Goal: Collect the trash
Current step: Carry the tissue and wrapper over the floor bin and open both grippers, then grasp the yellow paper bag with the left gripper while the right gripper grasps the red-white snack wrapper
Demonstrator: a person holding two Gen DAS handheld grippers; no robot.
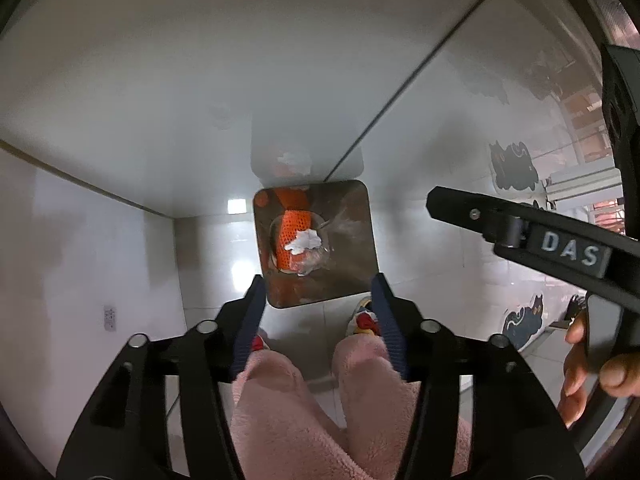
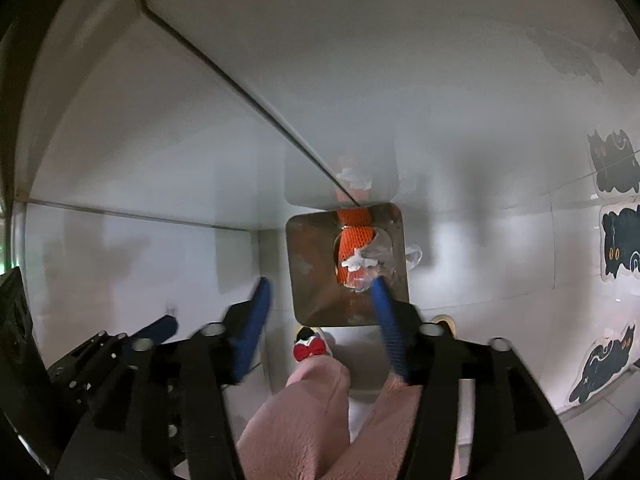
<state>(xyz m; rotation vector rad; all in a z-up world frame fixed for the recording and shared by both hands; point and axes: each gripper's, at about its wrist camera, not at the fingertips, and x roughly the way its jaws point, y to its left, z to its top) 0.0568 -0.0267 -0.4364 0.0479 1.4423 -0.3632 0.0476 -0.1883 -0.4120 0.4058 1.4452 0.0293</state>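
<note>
A square metal bin (image 1: 360, 208) (image 2: 304, 240) stands on the floor below both grippers. Inside it lie an orange mesh net (image 1: 294, 224) (image 2: 352, 236), a crumpled white tissue (image 1: 304, 242) (image 2: 354, 260) and clear plastic (image 1: 316, 260) (image 2: 380, 256). My left gripper (image 1: 318, 284) points down over the bin's near rim, open, with nothing between its blue pads. My right gripper (image 2: 320, 286) hangs open and empty over the bin too. A clear scrap (image 2: 414, 256) shows just past the bin's right rim; whether it touches I cannot tell. The right gripper's black finger (image 1: 452, 204) reaches in from the right.
A glossy white panel (image 1: 200, 80) behind the bin mirrors it. The person's pink fleece legs (image 1: 280, 400) and slippers with a red bow (image 2: 310, 350) stand just before the bin. Cat stickers (image 2: 616, 248) mark the white tiles on the right. A hand (image 1: 592, 364) grips the right tool.
</note>
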